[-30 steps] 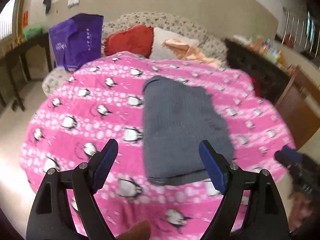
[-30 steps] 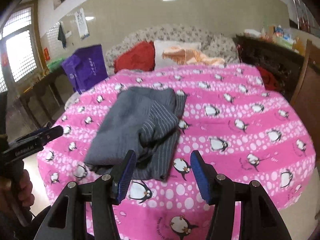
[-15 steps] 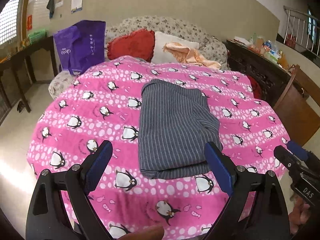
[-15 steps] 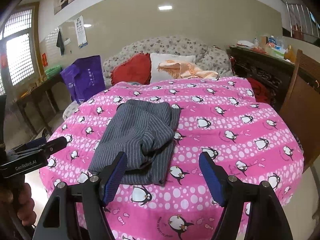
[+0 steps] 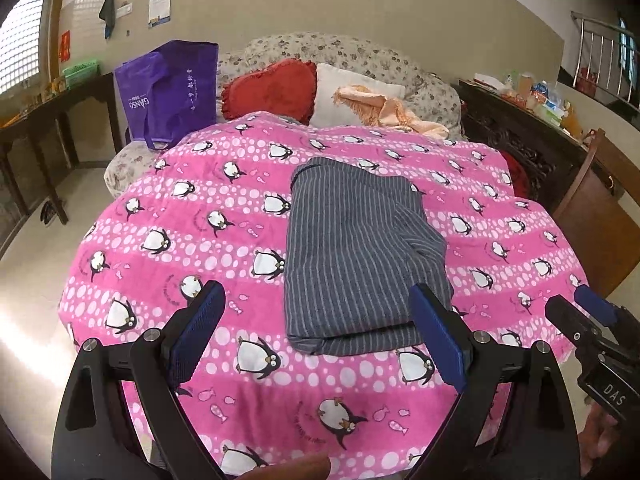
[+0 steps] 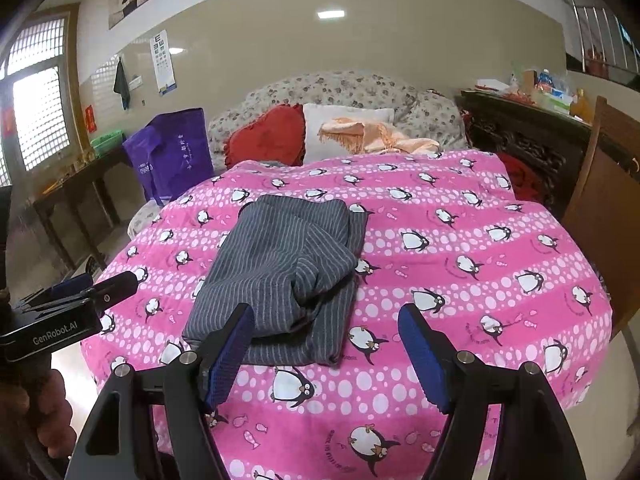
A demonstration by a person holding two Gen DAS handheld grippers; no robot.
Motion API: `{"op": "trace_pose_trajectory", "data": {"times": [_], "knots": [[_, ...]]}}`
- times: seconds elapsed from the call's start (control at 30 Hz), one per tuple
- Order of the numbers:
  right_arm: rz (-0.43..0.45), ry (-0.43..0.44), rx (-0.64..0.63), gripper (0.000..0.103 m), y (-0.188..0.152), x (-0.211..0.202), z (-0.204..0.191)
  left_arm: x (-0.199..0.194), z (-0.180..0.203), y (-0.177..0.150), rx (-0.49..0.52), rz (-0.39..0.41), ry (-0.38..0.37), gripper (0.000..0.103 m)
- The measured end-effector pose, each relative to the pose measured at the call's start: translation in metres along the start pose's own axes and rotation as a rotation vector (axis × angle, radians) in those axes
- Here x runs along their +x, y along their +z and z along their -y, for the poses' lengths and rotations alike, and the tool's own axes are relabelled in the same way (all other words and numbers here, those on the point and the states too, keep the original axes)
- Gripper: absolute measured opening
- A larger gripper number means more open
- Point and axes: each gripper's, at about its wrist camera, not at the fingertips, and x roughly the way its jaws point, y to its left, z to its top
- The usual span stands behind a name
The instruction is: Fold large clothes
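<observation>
A folded grey striped garment (image 5: 360, 256) lies on a pink blanket (image 5: 160, 208), at 12 o'clock from both wide-open, empty tools (image 5: 318, 344) (image 6: 326, 354); soft and limp, probably best pinched at its near corners

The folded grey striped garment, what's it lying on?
The folded grey striped garment lies on a pink penguin-print blanket. That blanket drapes over whatever supports it, so the surface beneath is hidden.

the garment (image 5: 356, 256) (image 6: 280, 272), grey with thin pale stripes, lies folded in a long rectangle on the pink blanket (image 5: 168, 216), one bunched layer on top.
</observation>
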Motion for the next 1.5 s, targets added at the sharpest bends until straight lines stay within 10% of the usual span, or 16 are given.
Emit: {"op": "trace_pose_trajectory", "data": {"times": [0.47,0.6,1.2,1.5], "knots": [[0.028,-0.005,-0.029,0.072,-0.003,-0.012,-0.005,0.01,0.014,-0.012,0.063,-0.023,0.06,0.093],[0.124,-0.057,-0.077,0.103,-0.002,-0.026,-0.017,0.006,0.01,-0.009,0.032,0.005,0.017,0.095],[0.058,-0.065,-0.012,0.103,-0.052,-0.003,-0.016,0.054,-0.003,-0.058,0.009,-0.183,0.062,0.103],[0.054,-0.075,0.023,0.103,-0.051,-0.002,-0.008,0.049,-0.003,-0.056,0.01,-0.156,0.062,0.103]]}}
